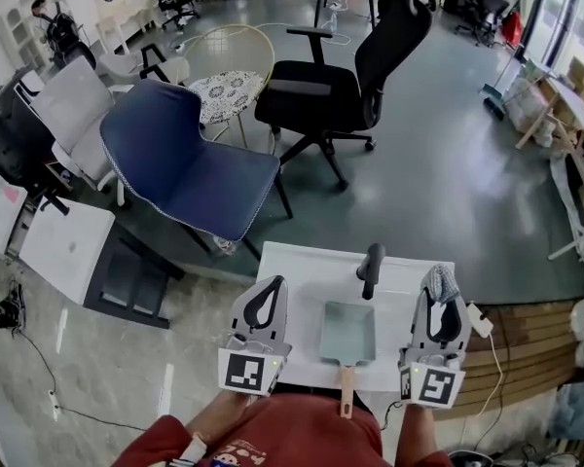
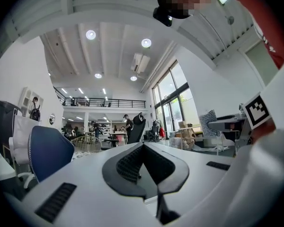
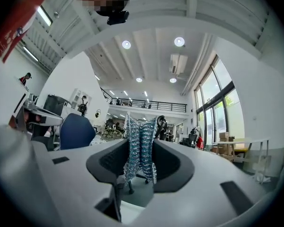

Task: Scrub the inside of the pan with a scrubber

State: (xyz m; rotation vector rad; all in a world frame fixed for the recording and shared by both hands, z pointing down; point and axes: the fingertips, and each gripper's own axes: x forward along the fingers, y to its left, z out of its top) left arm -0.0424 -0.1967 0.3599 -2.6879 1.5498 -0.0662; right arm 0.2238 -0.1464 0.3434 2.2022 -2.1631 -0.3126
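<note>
A small square pale-teal pan (image 1: pixel 347 330) lies on the white tabletop (image 1: pixel 302 270), its wooden handle (image 1: pixel 346 394) pointing toward me. My left gripper (image 1: pixel 273 282) is held left of the pan, jaws shut with nothing between them; the left gripper view (image 2: pixel 143 144) shows the tips meeting. My right gripper (image 1: pixel 438 278) is right of the pan and shut on a silvery mesh scrubber (image 1: pixel 442 282), which sticks up between the jaws in the right gripper view (image 3: pixel 140 141). Both gripper views look out across the room, and the pan is in neither.
A black curved faucet-like post (image 1: pixel 371 269) stands just behind the pan. A white cable and plug (image 1: pixel 479 321) lie at the table's right edge. On the floor beyond are a blue chair (image 1: pixel 190 168) and a black office chair (image 1: pixel 346 86).
</note>
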